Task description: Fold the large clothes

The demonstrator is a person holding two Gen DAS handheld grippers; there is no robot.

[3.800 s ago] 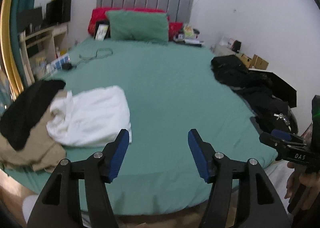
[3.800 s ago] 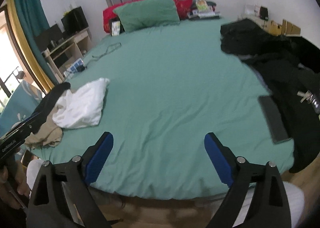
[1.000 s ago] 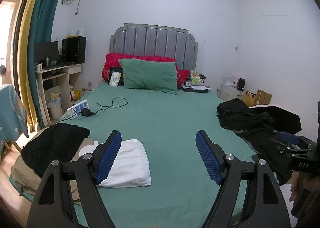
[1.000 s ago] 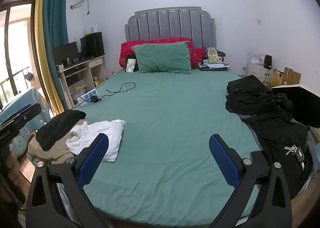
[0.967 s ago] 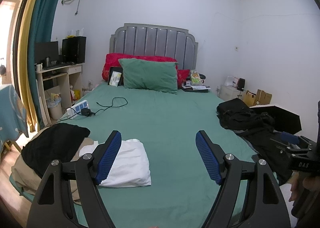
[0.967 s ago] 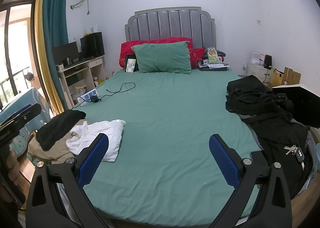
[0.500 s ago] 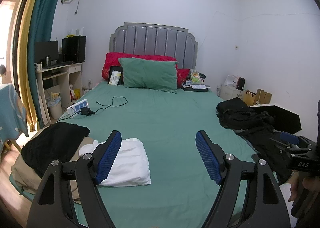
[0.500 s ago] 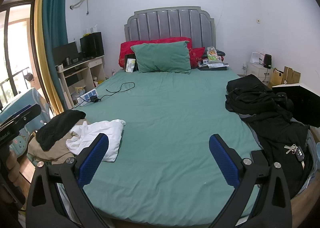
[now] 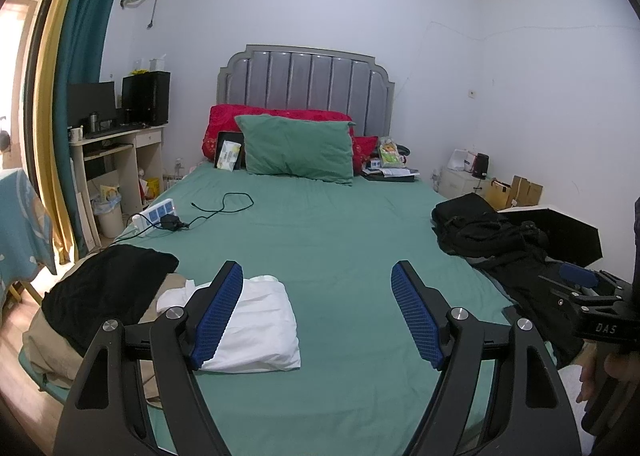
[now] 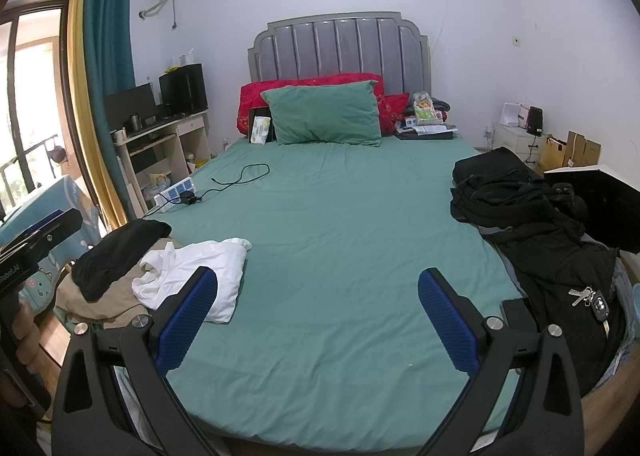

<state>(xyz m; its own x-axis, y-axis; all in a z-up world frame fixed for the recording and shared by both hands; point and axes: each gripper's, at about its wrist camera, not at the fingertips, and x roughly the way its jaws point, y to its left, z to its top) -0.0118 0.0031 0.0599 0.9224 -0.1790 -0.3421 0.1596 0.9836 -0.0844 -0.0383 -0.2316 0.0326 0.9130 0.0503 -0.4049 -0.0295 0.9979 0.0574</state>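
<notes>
A folded white garment (image 9: pixel 262 326) (image 10: pixel 204 272) lies on the near left of the green bed (image 9: pixel 332 240) (image 10: pixel 340 224). Beside it, at the bed's left corner, a black garment (image 9: pixel 104 292) (image 10: pixel 120 252) lies on top of a tan one (image 9: pixel 48 348) (image 10: pixel 100 304). A heap of black clothes (image 9: pixel 488 232) (image 10: pixel 532 216) lies along the right side. My left gripper (image 9: pixel 316 316) is open and empty, held level above the bed's foot. My right gripper (image 10: pixel 318 320) is open and empty too, also at the foot; it shows at the right edge of the left wrist view (image 9: pixel 588 288).
A green pillow (image 9: pixel 296 150) and red pillows (image 10: pixel 312 86) lean at the headboard. A power strip with a black cable (image 9: pixel 192 216) lies far left. Keys (image 10: pixel 592 302) and a dark phone (image 10: pixel 518 314) lie at the right. A desk (image 9: pixel 116 152) stands left of the bed.
Both grippers have tilted up from looking down at the bed to looking level across the room. Over the last second hardly anything has moved.
</notes>
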